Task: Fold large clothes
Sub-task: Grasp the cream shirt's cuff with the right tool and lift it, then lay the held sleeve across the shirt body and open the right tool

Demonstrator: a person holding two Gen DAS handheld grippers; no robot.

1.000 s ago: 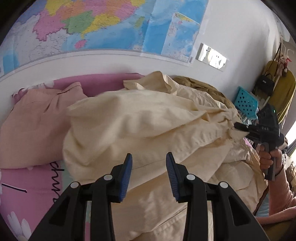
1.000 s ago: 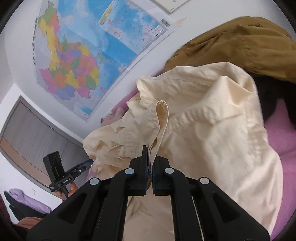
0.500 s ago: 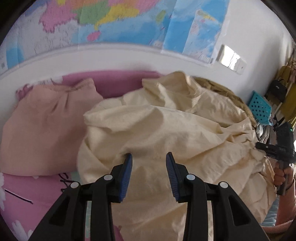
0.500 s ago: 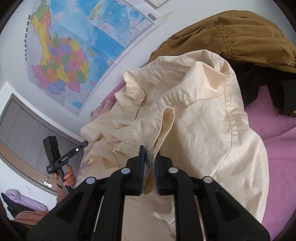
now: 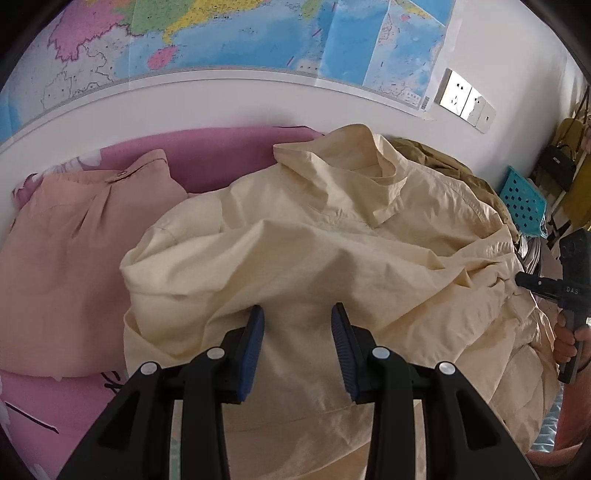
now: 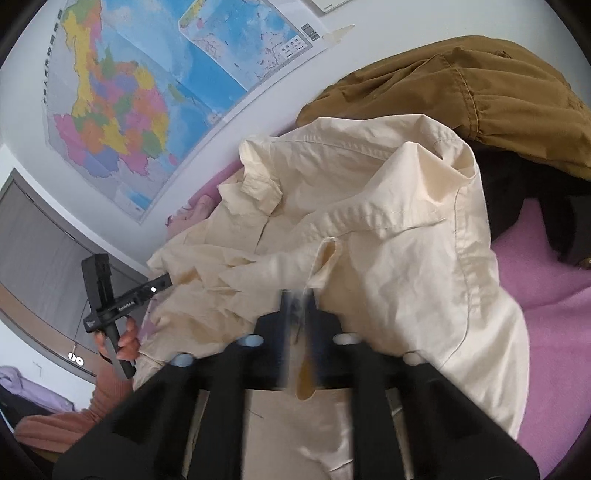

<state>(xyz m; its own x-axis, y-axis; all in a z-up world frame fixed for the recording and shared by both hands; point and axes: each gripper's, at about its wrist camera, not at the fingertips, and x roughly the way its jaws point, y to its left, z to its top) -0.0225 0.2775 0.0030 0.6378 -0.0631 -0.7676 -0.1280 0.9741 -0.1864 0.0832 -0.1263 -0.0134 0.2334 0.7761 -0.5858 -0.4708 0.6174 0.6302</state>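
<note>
A large cream shirt (image 5: 332, 258) lies crumpled on the pink bed cover (image 5: 221, 155), collar toward the wall. My left gripper (image 5: 297, 332) hovers open just over its near edge, and no cloth is pinched between the blue pads. In the right wrist view my right gripper (image 6: 297, 306) is blurred, its jaws closing tight on a raised fold of the cream shirt (image 6: 388, 240). The left view shows the right gripper (image 5: 532, 284) at the shirt's right edge. The right view shows the left gripper (image 6: 162, 284) at the shirt's far left edge.
A peach garment (image 5: 74, 258) lies left of the shirt. A brown garment (image 6: 461, 92) and something dark are heaped behind it to the right. A wall map (image 5: 240, 33) hangs above the bed. A blue perforated basket (image 5: 524, 199) stands at the right.
The left gripper has moved in closer over the shirt, which has sunk and spread flatter. The right jaws parted a little on the fold, then shut again.
</note>
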